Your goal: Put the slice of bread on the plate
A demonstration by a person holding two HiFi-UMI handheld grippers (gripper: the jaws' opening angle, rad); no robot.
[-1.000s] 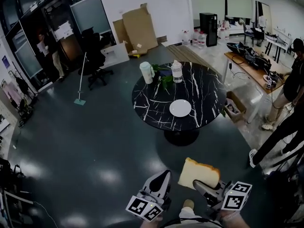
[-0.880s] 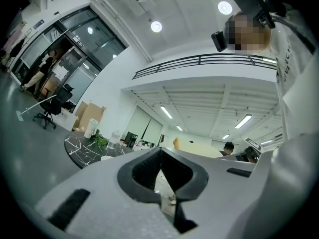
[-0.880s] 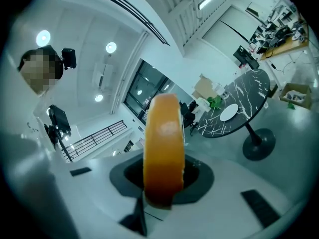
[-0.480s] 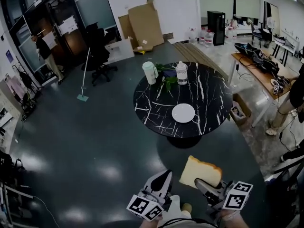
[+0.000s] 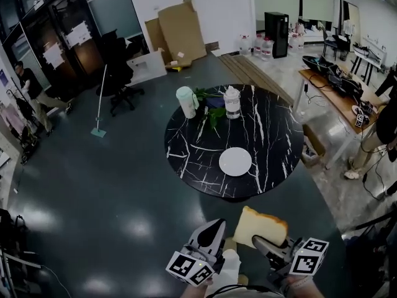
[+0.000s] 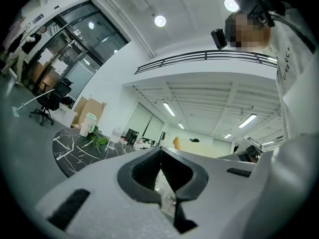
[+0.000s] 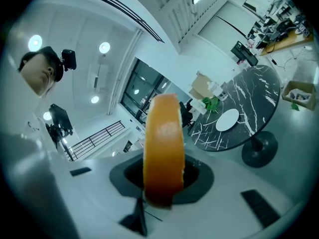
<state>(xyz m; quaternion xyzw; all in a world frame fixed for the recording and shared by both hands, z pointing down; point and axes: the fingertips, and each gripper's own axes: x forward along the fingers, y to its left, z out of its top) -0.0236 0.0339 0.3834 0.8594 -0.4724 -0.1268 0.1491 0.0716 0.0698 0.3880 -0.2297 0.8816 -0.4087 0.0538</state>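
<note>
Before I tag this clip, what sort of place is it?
Probably an open office or lab workspace: a cluttered desk at right, an office chair, flattened cardboard against the wall, a round marble-patterned table.

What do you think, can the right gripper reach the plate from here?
Probably not from here. The right gripper, holding the slice of bread, is far short of the plate on the black table. Only bare floor lies between, so walking closer should do it.
</note>
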